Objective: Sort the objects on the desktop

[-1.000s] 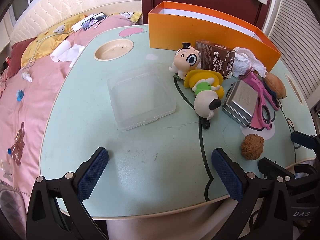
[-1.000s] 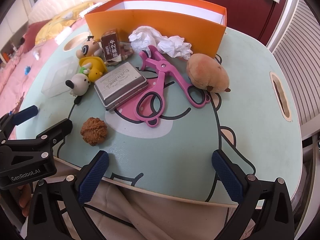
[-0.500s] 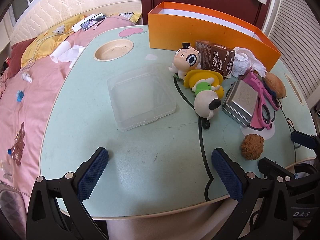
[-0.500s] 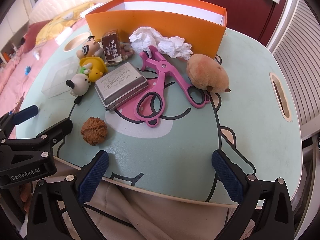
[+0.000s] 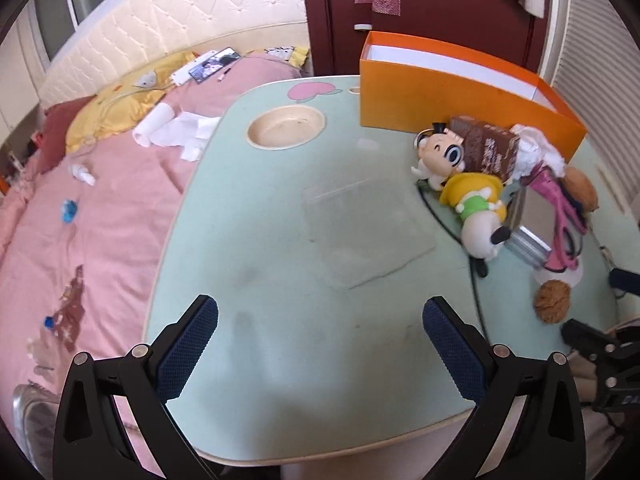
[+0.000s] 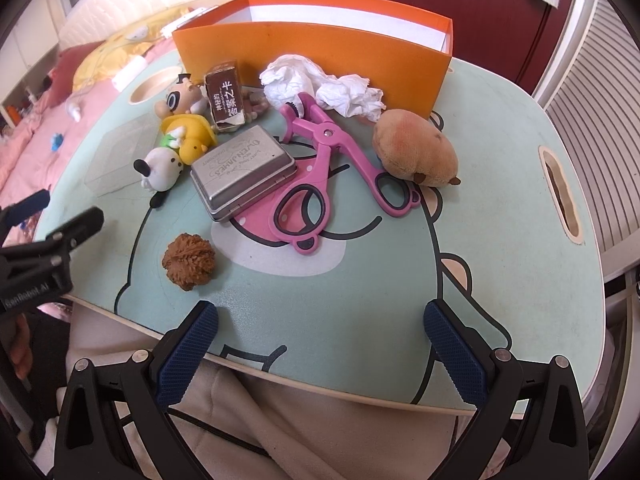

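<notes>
Two claws, both spread, empty. Walnut (image 6: 189,261) at 11 o'clock of right claw (image 6: 320,344), nearer it than left claw (image 5: 320,344).

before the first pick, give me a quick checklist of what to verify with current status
1. Left gripper fingers open, nothing held: ok.
2. Right gripper fingers open, nothing held: ok.
3. Orange box upright with open top: ok; contents: cannot tell.
4. Walnut lies apart from other items, free to grasp: ok.
5. Pink scissors clear of neighbours: not ok, one handle lies against the metal tin.
6. Clear plastic lid flat on the table, nothing on it: ok.
</notes>
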Available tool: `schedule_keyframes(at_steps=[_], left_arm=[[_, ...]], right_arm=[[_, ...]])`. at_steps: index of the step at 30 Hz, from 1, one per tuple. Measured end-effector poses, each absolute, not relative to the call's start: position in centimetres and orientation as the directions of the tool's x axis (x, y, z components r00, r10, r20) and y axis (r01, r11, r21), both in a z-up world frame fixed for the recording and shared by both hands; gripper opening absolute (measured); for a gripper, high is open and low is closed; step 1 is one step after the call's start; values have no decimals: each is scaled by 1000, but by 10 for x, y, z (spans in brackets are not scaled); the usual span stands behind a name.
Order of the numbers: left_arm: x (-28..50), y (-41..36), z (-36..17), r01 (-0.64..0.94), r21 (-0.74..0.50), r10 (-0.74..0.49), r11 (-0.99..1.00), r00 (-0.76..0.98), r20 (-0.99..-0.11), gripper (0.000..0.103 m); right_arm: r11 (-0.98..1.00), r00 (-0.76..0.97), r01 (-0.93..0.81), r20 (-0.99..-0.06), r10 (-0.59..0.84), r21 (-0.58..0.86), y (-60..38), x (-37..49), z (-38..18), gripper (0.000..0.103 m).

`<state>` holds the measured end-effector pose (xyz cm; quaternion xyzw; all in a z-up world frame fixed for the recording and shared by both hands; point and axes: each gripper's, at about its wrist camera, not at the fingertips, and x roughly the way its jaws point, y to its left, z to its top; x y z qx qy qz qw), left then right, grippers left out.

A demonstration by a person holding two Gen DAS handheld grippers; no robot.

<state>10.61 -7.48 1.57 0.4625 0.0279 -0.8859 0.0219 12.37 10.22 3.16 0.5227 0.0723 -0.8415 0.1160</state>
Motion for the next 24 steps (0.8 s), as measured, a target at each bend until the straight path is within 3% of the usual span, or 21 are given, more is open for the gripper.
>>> schedule_keyframes(at_steps=[3,10,15,18,21,22,24], left_arm=[[97,-73,12,26,-123,87,-992,-560,-824,102],[74,-79,16,71,-87,26,-994,-608,-793,101],[62,-83,13,102,-135,46,-986,-611,-790,101],[57,-80,8,115,-111,19,-987,-605,-796,101],[58,-72,4,119,-9,-65,-993,-602,-796,100],[60,-74,6,132,-7,-75,-991,-609,-790,94],[65,-79,11,159,-15,-89,-987,-624,-776,73]], right_arm=[[-963,-429,271,-896,-120,-1,103,125,31,103],[-962,-432,273,-894,-120,-3,102,127,30,103],[-962,-433,273,-893,-121,-3,104,129,30,103],[-960,-431,279,-894,-124,-2,118,131,32,103],[-960,-431,280,-894,-123,-2,118,132,33,103],[-960,-431,280,-894,-123,-2,118,132,33,103],[-960,-430,280,-894,-124,-2,118,133,32,103]])
